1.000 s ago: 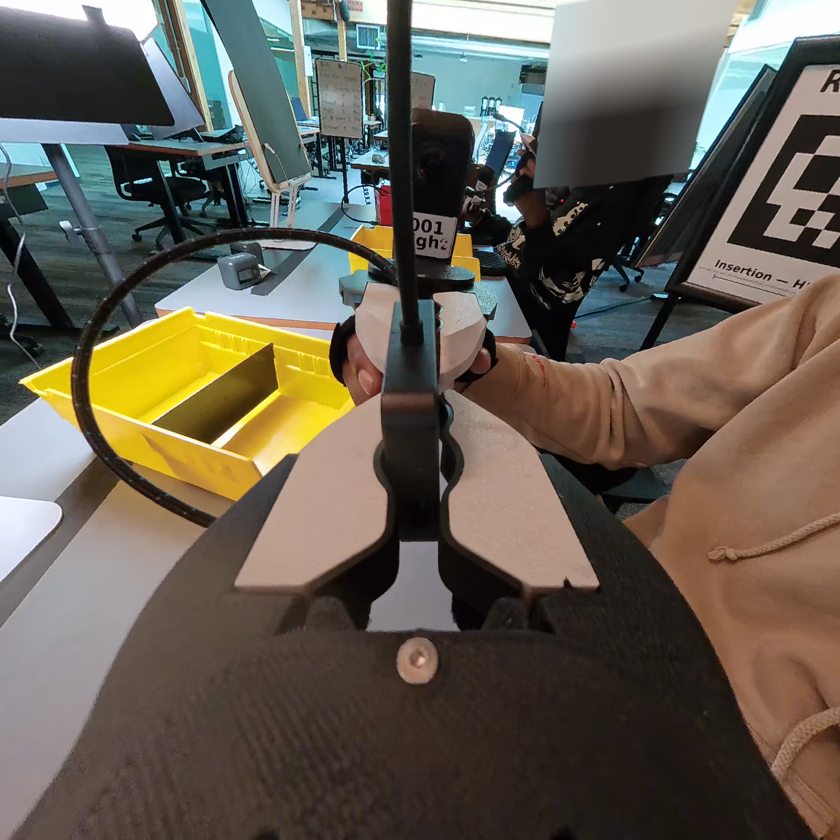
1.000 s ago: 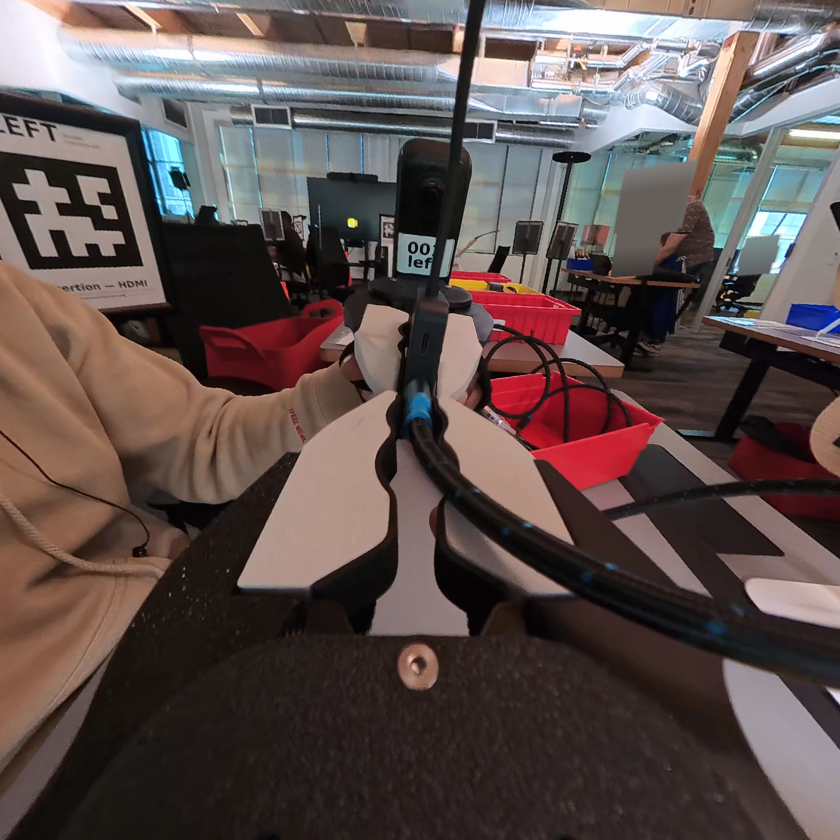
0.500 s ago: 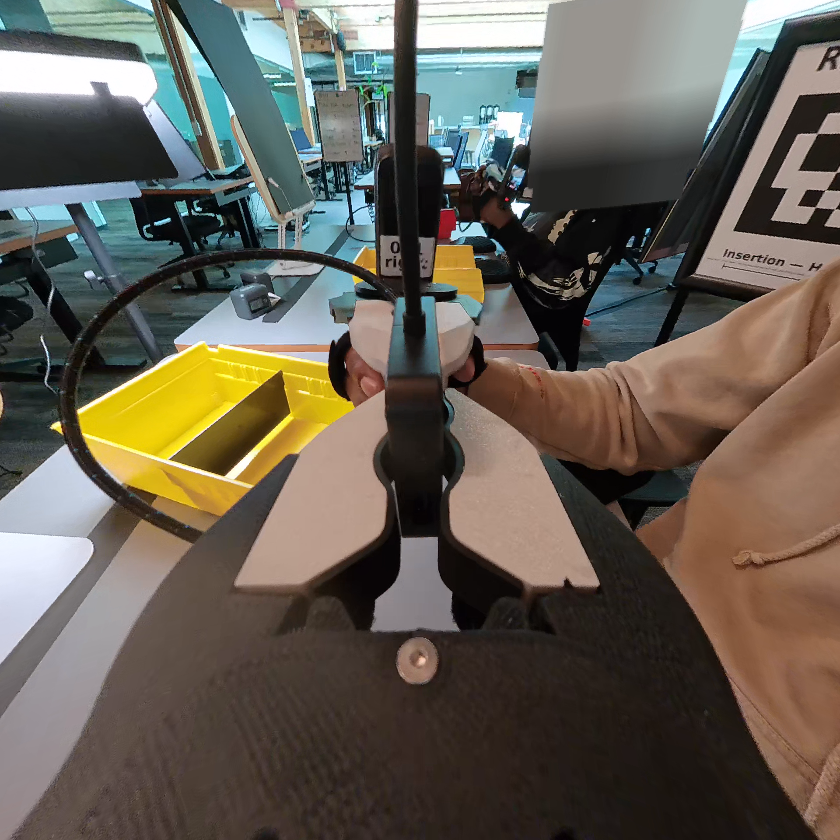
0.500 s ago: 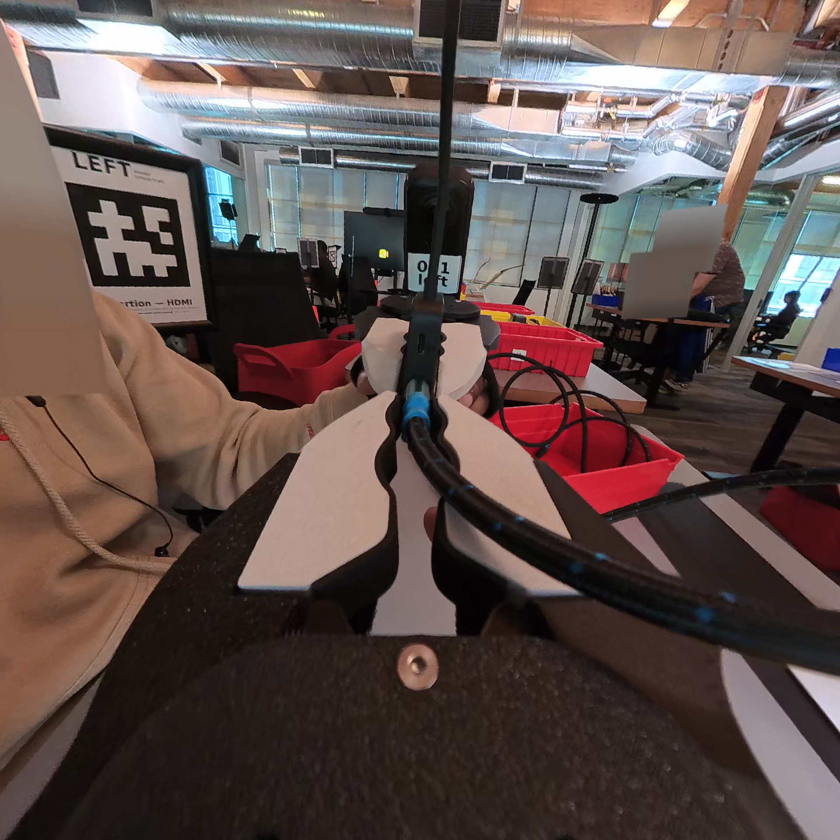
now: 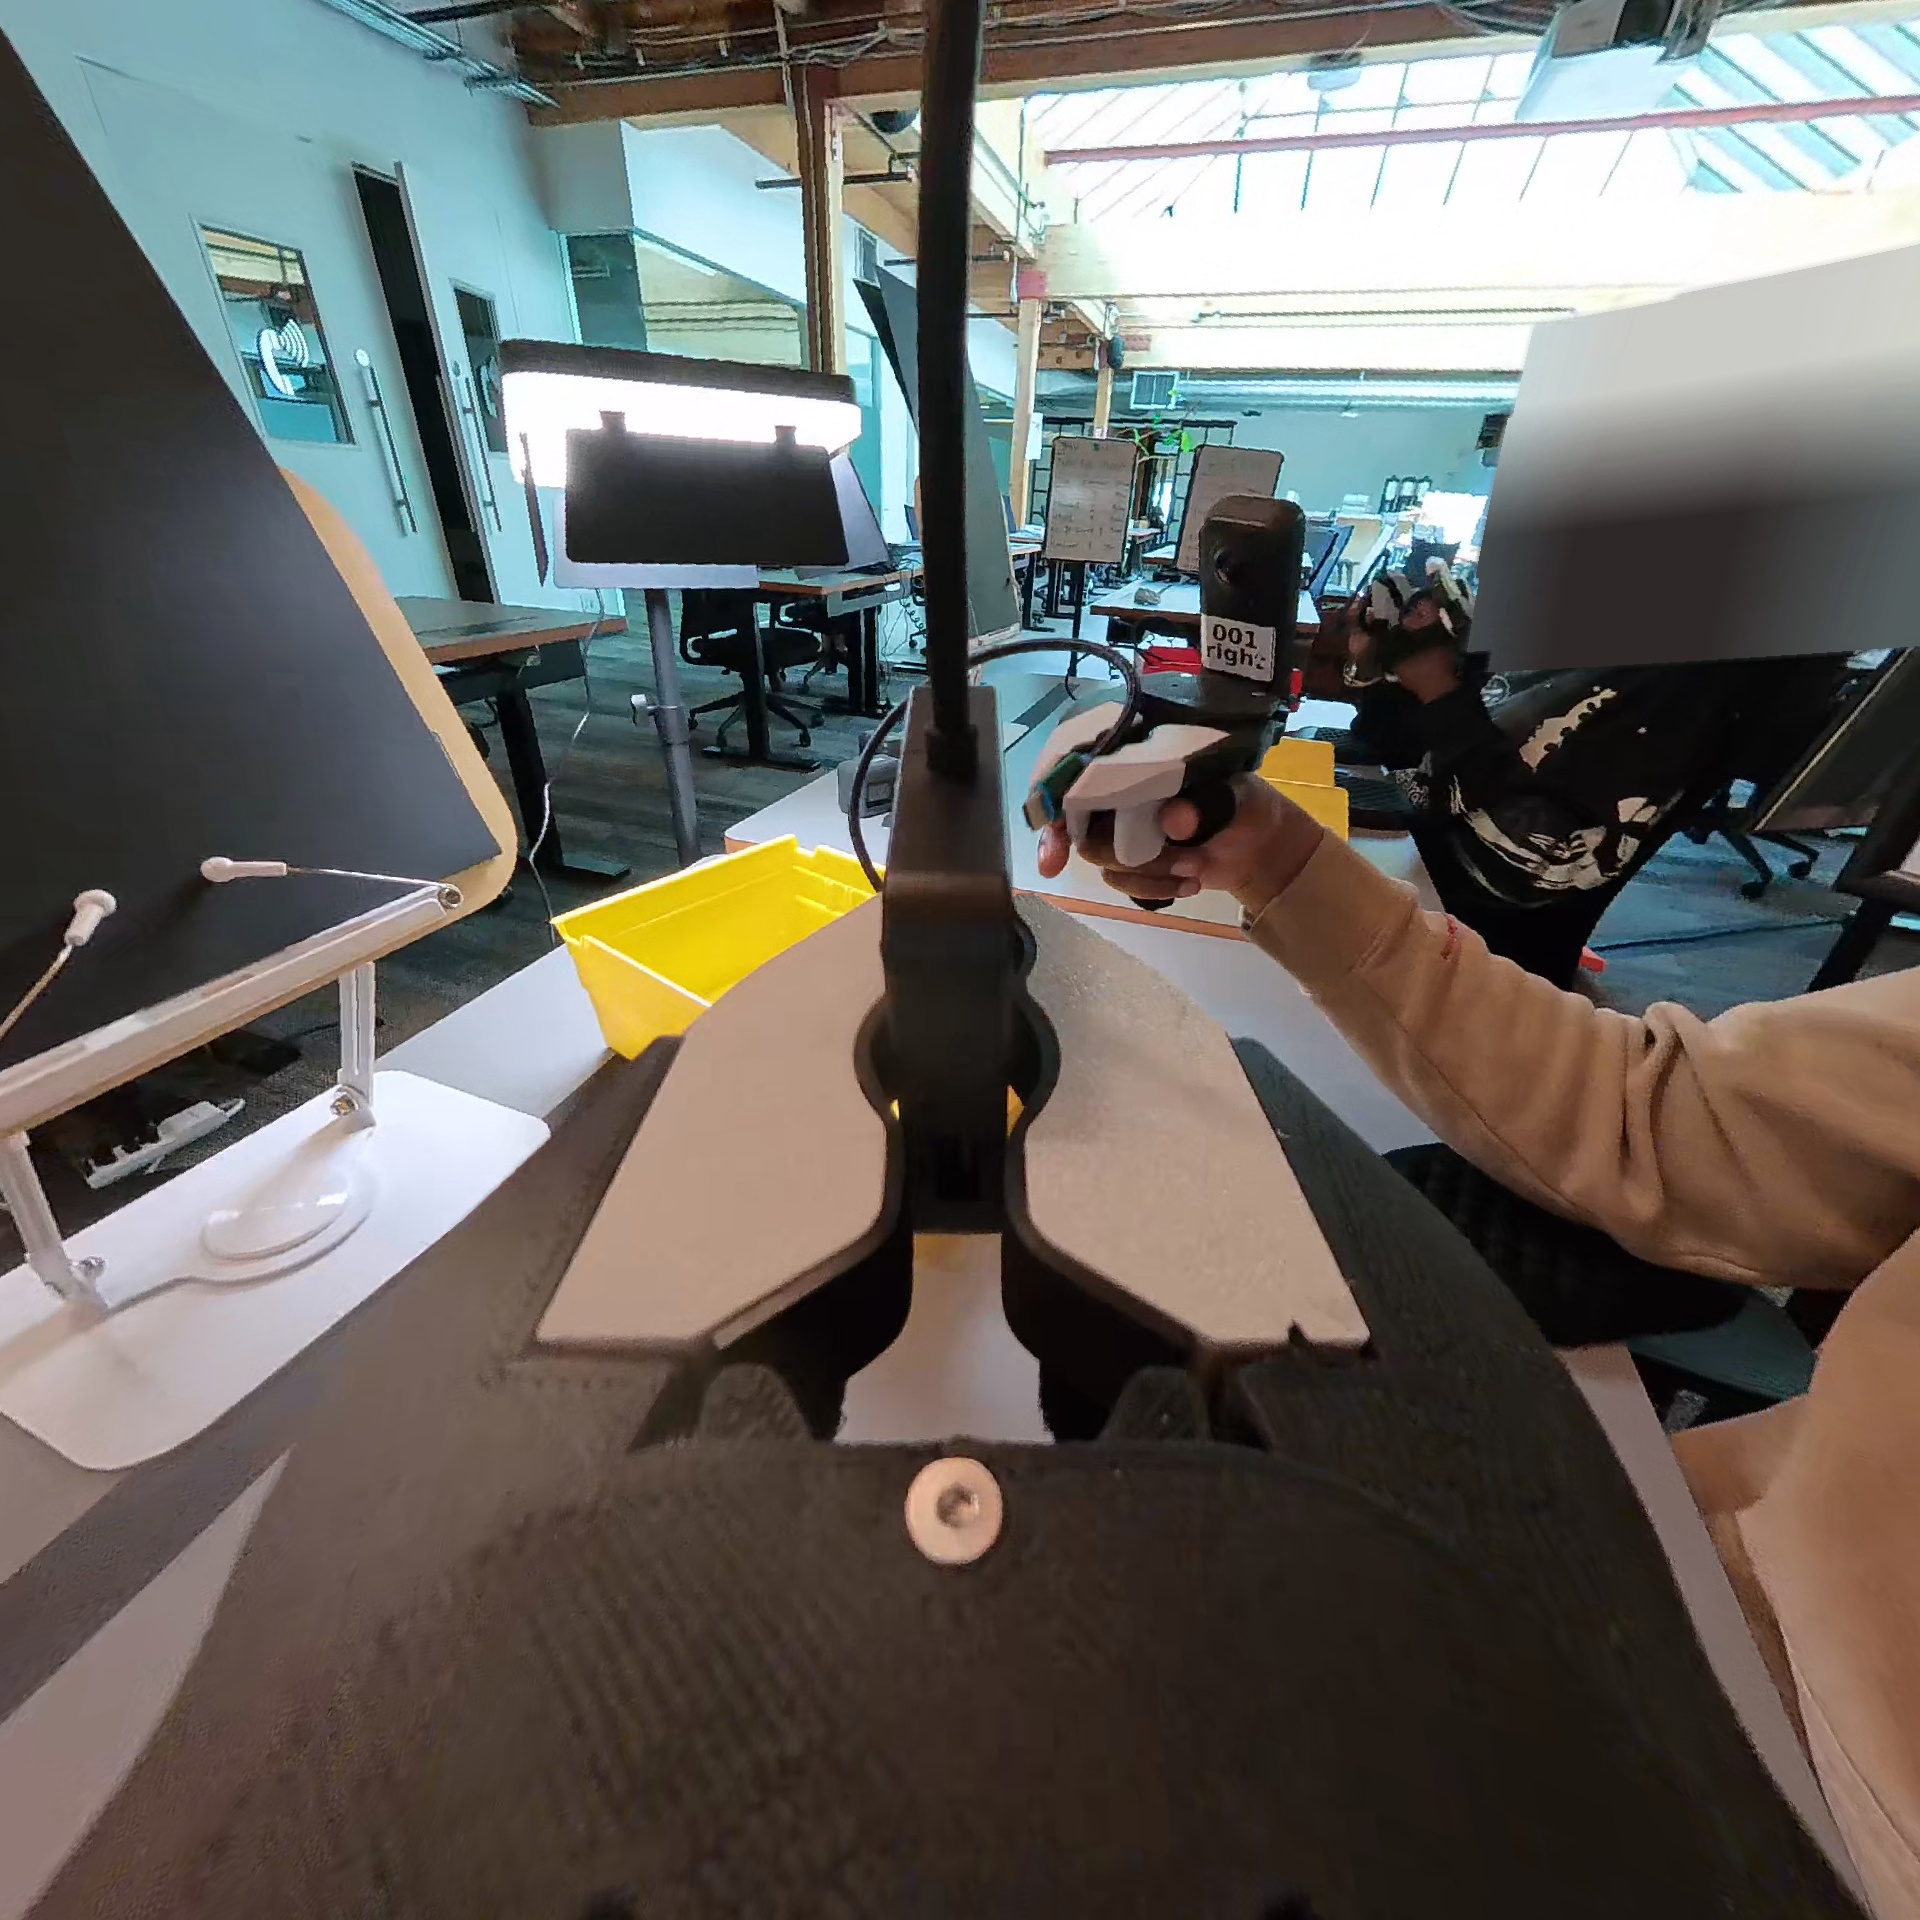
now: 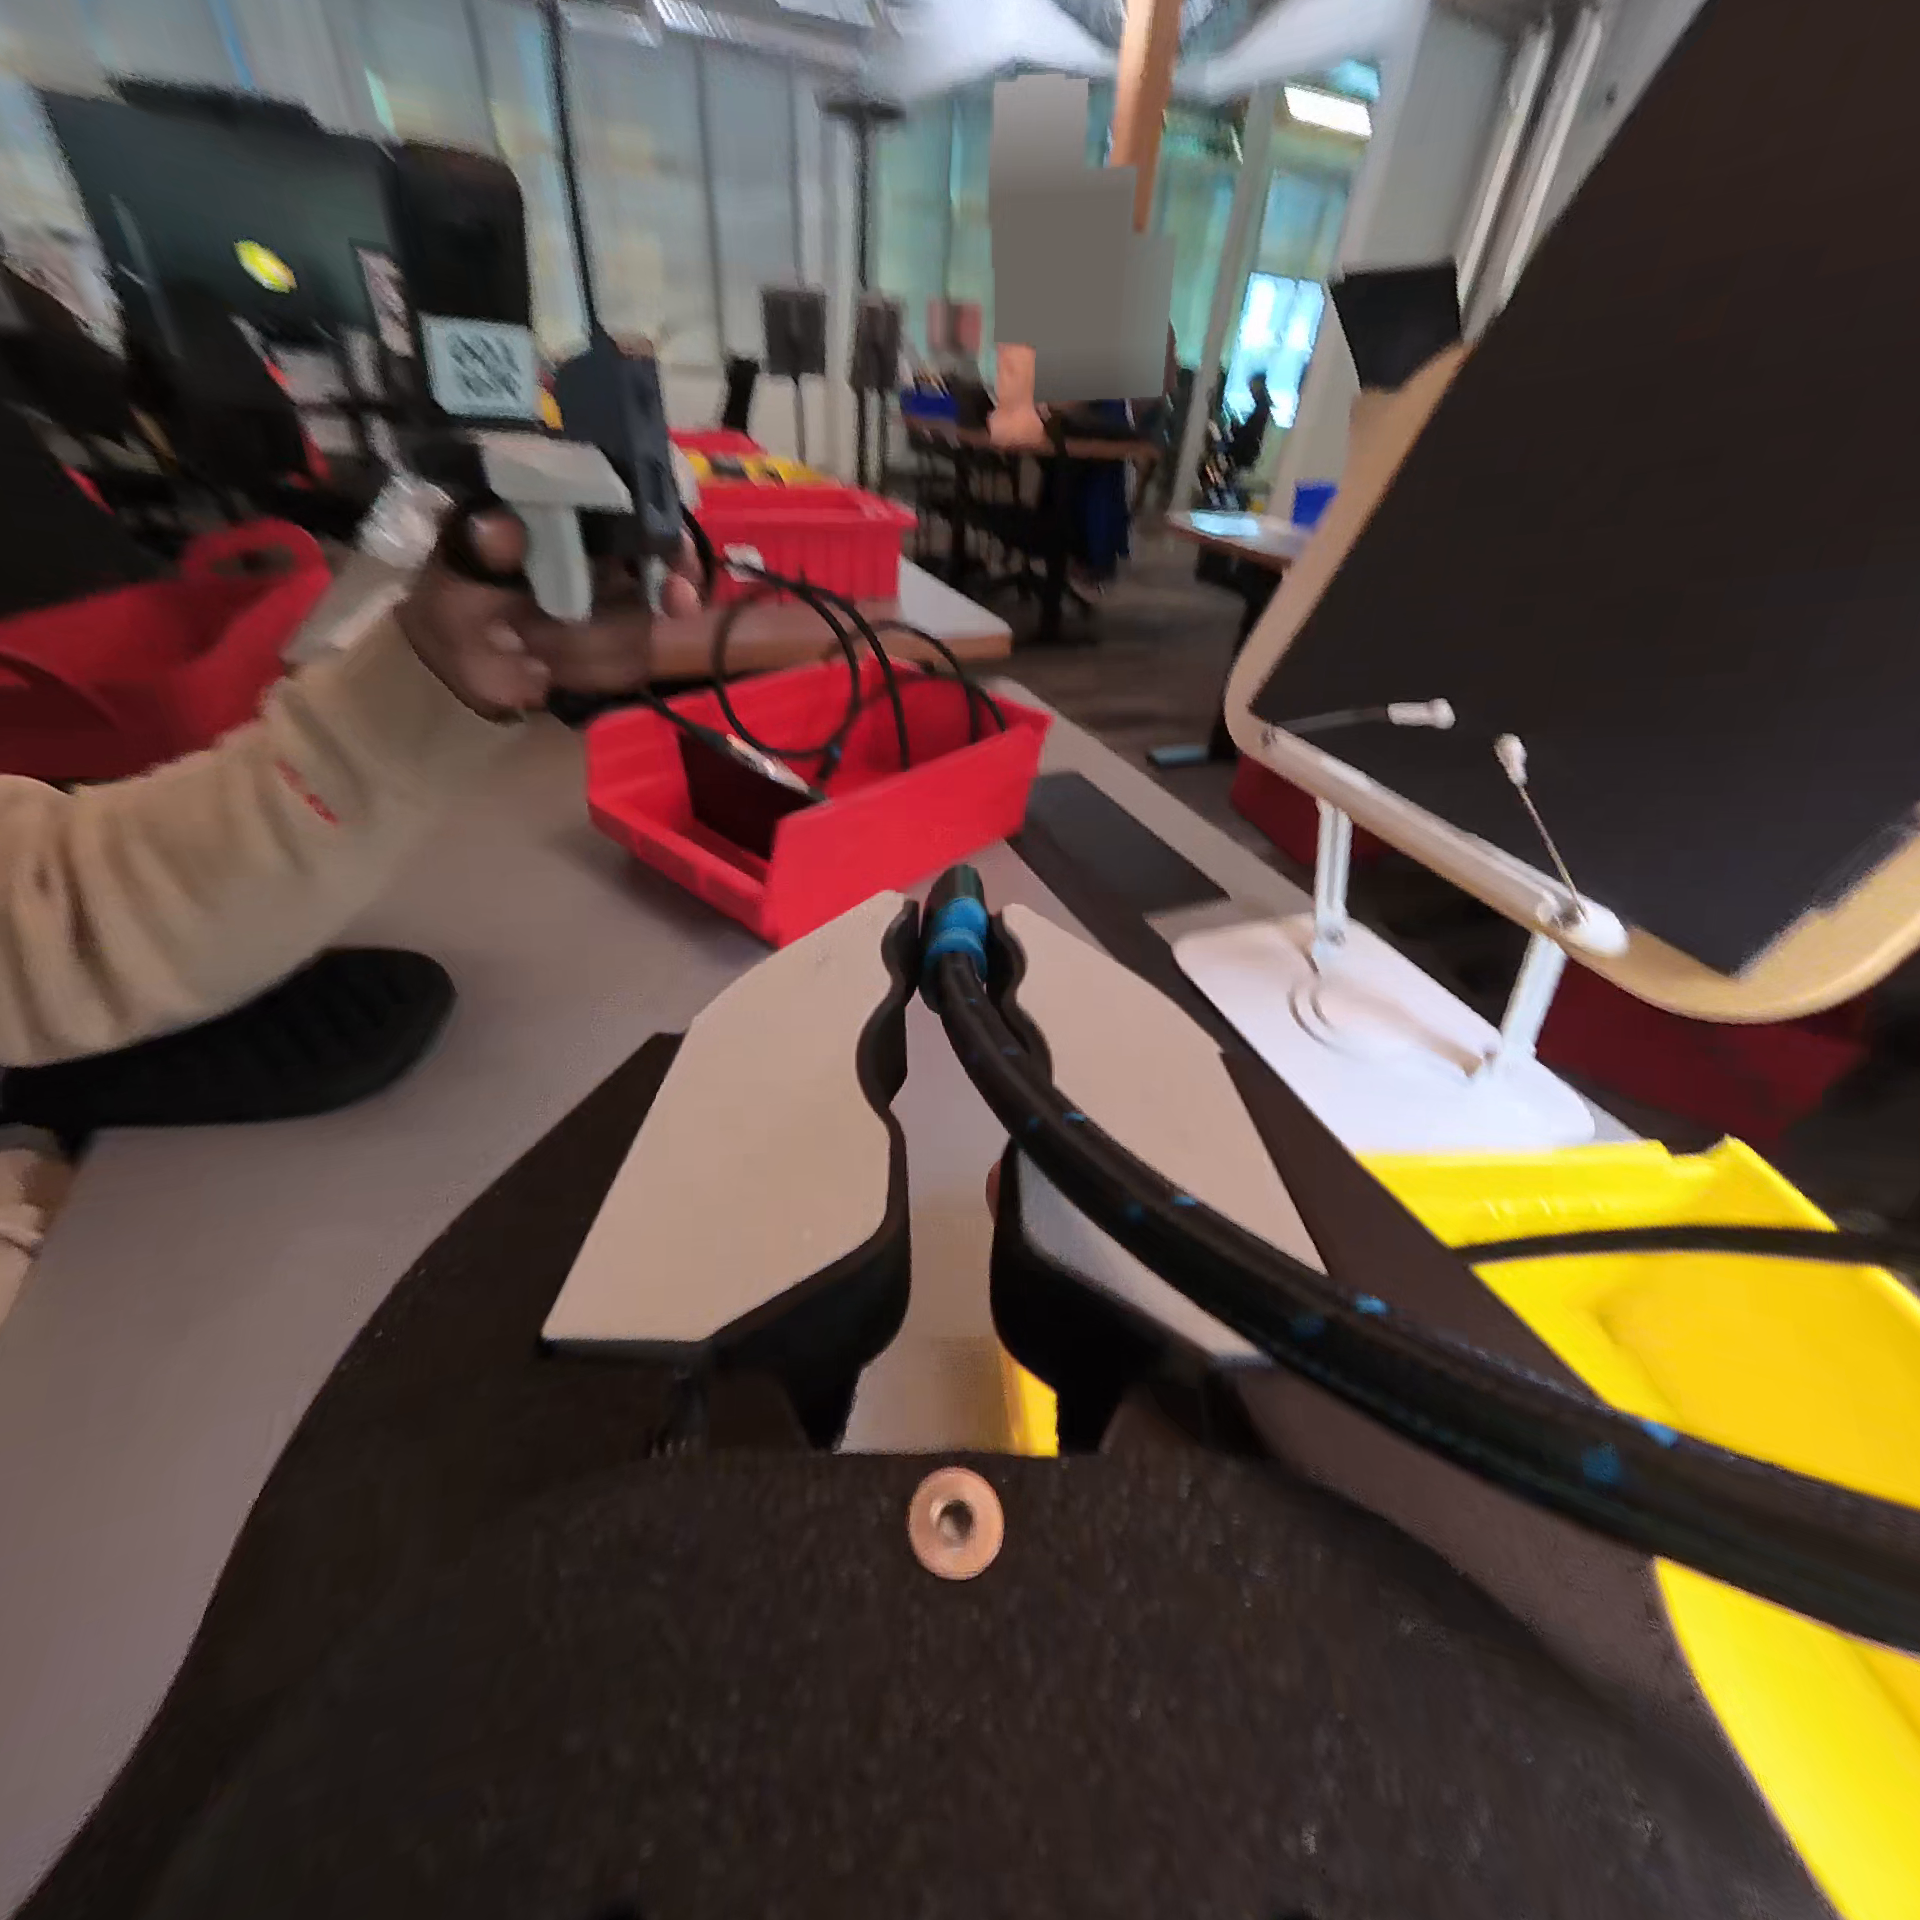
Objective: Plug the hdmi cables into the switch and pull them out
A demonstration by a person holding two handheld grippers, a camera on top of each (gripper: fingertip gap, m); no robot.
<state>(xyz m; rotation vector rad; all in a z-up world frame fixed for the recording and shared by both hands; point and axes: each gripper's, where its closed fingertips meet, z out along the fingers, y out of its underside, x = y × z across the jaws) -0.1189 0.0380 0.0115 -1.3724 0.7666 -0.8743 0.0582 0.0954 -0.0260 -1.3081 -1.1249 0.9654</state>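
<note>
Left wrist view: my left claw [image 5: 951, 1049] is clenched on the black switch [image 5: 948, 914], whose thin black lead [image 5: 943, 312] runs straight up.
Right wrist view: my right claw [image 6: 954, 961] is clenched on the blue-collared plug of the black hdmi cable [image 6: 1247, 1247], which trails back to the right over the yellow bin [image 6: 1714, 1351].
Apart: the plug and the switch are well separated, not mated.
Around: a red bin [image 6: 821, 790] holding more cables sits ahead on the tabletop [image 6: 468, 935].
In the way: a tilted black board on a white stand [image 6: 1382, 1018] stands beside the yellow bin.
</note>
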